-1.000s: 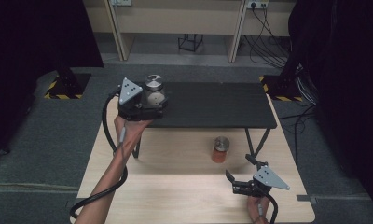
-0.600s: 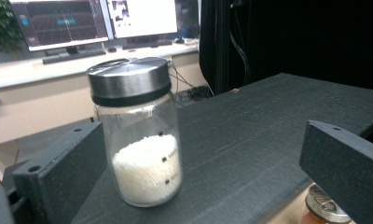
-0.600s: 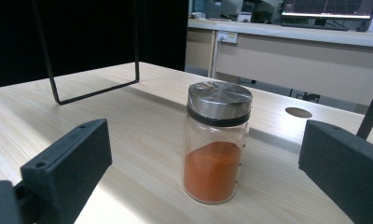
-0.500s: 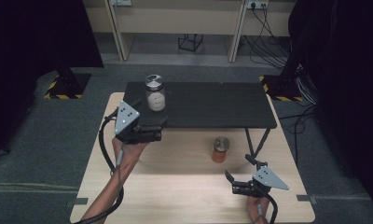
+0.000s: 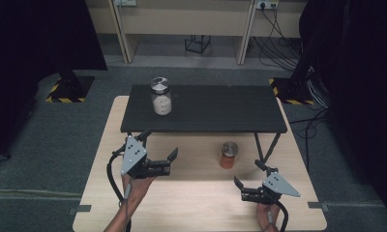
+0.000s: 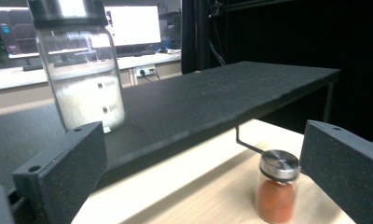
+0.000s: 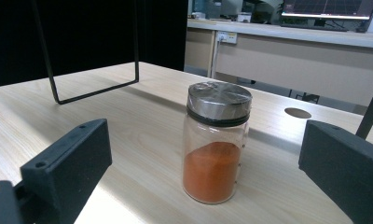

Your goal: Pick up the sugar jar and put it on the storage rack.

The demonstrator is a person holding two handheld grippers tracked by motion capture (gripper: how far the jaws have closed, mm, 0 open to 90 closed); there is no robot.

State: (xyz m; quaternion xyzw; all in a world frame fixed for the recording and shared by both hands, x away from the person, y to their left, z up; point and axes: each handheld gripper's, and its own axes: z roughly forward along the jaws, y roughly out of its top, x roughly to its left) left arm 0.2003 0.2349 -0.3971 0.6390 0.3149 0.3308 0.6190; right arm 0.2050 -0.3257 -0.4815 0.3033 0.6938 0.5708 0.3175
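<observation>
A glass jar of white powder (image 5: 161, 96) (image 6: 84, 79) with a metal lid stands at the left end of a black shelf (image 5: 220, 108) (image 6: 198, 98). A smaller jar of orange powder (image 5: 229, 154) (image 6: 276, 191) (image 7: 217, 149) stands on the wooden table in front of the shelf. My left gripper (image 5: 158, 145) (image 6: 203, 170) hovers open over the table below the shelf's left end, holding nothing. My right gripper (image 5: 248, 174) (image 7: 208, 137) is open near the table's front right, aimed at the orange jar, which stands a little ahead of its jaws.
The shelf rests on thin black wire legs (image 5: 266, 147) (image 7: 54, 88) over the light wooden table (image 5: 191, 203). A round hole (image 7: 297, 112) is cut in the tabletop behind the orange jar. Grey carpet surrounds the table, with cables (image 5: 283, 43) at the back right.
My left gripper let go of the white jar on the shelf and drew back toward the person, down over the table. The right gripper stayed put.
</observation>
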